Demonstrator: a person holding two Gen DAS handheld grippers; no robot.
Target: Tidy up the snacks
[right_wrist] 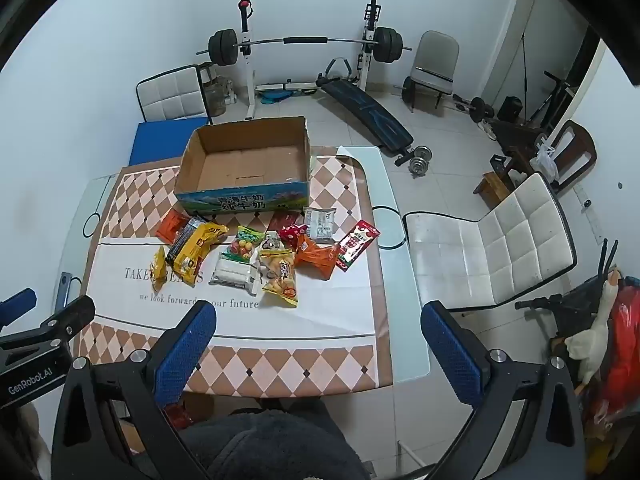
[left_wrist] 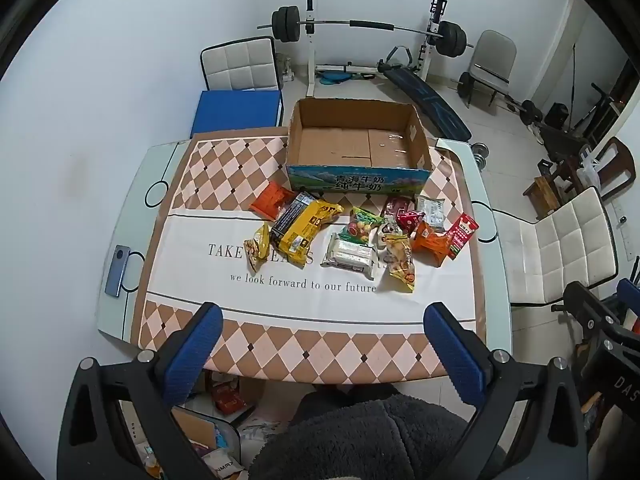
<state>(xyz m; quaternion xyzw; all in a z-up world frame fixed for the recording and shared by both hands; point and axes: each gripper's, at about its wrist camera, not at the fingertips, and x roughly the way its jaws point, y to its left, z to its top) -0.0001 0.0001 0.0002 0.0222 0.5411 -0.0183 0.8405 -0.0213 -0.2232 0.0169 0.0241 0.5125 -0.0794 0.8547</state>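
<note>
An open cardboard box (left_wrist: pixel 420 136) (right_wrist: pixel 188 164) stands empty at the far side of the table. In front of it lies a loose heap of several snack packets: a big yellow bag (left_wrist: pixel 308 226) (right_wrist: pixel 198 246), a white pack (left_wrist: pixel 350 256) (right_wrist: pixel 236 274), an orange pack (left_wrist: pixel 430 240) (right_wrist: pixel 316 258), a red pack (left_wrist: pixel 462 234) (right_wrist: pixel 356 244). My left gripper (left_wrist: pixel 324 316) hangs open high above the table's near edge, nothing between its blue pads. My right gripper (right_wrist: pixel 318 316) is open too, above the near right corner. Part of the left gripper (right_wrist: pixel 44 332) shows at the right view's left edge.
A phone (left_wrist: pixel 120 270) lies at the table's left edge. White padded chairs stand right of the table (right_wrist: pixel 500 248) and behind it (left_wrist: pixel 240 64). A weight bench and barbell rack (left_wrist: pixel 360 28) fill the back of the room. Boxes lie on the floor under the table.
</note>
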